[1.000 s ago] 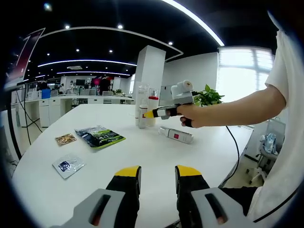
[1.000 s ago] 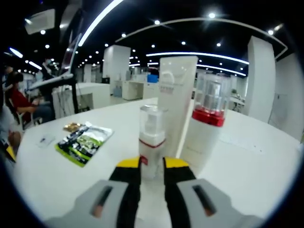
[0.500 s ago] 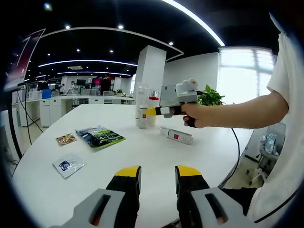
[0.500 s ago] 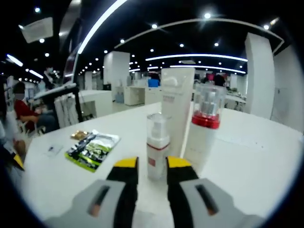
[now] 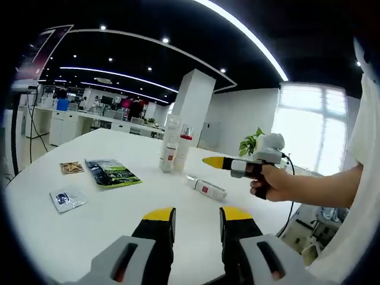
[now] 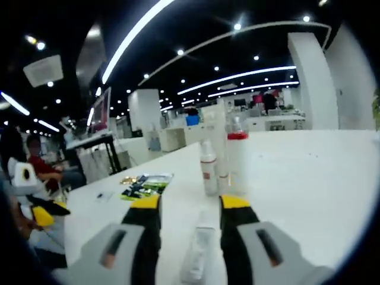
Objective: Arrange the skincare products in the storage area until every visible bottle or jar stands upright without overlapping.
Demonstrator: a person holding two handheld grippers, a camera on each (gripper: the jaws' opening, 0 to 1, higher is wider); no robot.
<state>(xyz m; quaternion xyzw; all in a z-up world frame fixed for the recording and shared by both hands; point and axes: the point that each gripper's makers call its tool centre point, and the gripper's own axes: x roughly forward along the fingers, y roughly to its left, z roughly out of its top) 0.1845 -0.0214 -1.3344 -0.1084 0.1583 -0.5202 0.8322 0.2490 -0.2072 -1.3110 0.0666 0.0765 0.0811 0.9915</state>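
Observation:
Three containers stand upright together far across the white table point(image 5: 119, 208): a tall white tube point(image 5: 172, 133), a bottle with a red collar point(image 5: 184, 145) and a small pump bottle point(image 5: 164, 159). They also show as the tube point(image 6: 217, 139), the red-collared bottle point(image 6: 237, 160) and the pump bottle point(image 6: 208, 169). A white bottle point(image 5: 205, 187) with a red label lies on its side nearer. My right gripper point(image 6: 190, 205) is open, with the lying bottle point(image 6: 199, 252) low between its jaws, untouched. My left gripper point(image 5: 197, 215) is open and holds nothing.
A green packet point(image 5: 111, 172), a small brown sachet point(image 5: 71, 168) and a white-blue sachet point(image 5: 66, 199) lie on the left of the table. A hand holds the right gripper point(image 5: 237, 165) just right of the lying bottle. A potted plant point(image 5: 249, 142) stands behind.
The right gripper has drawn back from the standing bottles, opened wider and now hangs over the lying bottle. The left view has shifted a little.

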